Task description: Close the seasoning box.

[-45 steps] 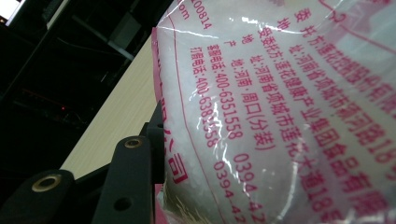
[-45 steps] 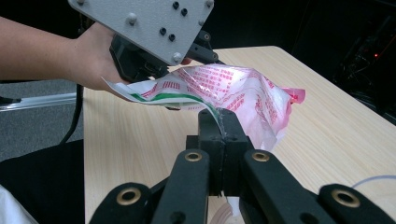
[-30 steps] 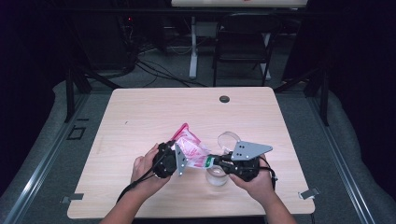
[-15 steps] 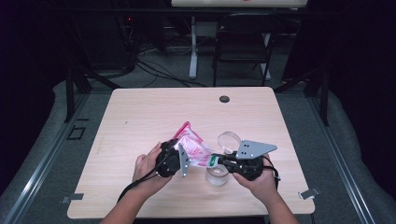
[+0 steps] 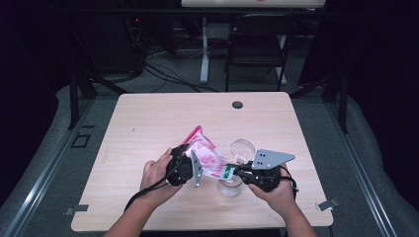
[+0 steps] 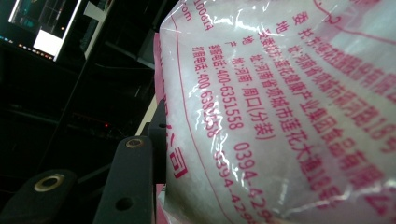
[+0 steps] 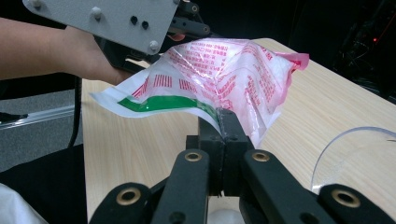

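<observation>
Currently the bag (image 5: 207,155), a thin plastic pouch w/ red print holding white granules, hangs above the worktop (image 5: 148,128) between both tools, tilted over a clear cup (image 5: 231,186); a 2nd clear container (image 5: 242,147) sits just beside. Left hand-held gripper (image 5: 195,168) is part-closed round the bag's full body, pads pressing in; right hand-held gripper (image 7: 223,122) is clamped fully on the flat green-striped corner (image 7: 154,103). Film looks slick, limp and tear-prone, contents shifting w/ moderate weight, prob. best gripped at body plus sealed edge, not mid-film.
</observation>
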`<state>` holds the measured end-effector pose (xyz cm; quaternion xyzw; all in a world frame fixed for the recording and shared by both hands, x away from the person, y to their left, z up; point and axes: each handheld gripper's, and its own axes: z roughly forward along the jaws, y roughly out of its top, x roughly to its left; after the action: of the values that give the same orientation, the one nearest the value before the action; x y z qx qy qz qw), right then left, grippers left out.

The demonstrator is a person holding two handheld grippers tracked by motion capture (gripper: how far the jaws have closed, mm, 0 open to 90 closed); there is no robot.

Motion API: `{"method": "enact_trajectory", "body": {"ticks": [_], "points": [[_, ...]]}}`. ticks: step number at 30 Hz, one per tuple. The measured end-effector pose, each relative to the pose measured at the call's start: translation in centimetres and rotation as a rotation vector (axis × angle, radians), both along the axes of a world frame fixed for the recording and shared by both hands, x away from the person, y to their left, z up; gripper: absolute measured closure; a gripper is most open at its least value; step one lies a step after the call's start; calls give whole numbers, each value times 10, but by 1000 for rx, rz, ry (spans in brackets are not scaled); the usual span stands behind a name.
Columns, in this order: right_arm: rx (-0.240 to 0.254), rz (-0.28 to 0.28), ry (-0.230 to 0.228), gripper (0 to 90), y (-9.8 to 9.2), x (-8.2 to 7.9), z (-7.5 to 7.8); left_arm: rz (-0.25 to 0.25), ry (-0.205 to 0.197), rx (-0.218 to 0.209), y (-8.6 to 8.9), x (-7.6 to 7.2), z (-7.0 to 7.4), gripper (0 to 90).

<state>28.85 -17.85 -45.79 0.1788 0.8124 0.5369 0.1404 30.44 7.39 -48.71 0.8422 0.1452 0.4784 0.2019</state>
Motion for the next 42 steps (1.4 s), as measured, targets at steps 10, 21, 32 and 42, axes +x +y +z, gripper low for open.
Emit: {"method": "enact_trajectory", "body": {"ticks": [10,21,32,42], "points": [[-7,-4,2,900,-3,-1,-2,-6,-9,28,-4,1,2,594],[-7,-16,10,900,-8,-2,-5,-14,-25,36,-8,3,4,596],[-19,-27,23,900,-10,-3,-11,-25,-32,49,-10,3,3,599],[-35,-32,35,900,-9,-2,-16,-22,-39,66,-11,4,0,600]]}}
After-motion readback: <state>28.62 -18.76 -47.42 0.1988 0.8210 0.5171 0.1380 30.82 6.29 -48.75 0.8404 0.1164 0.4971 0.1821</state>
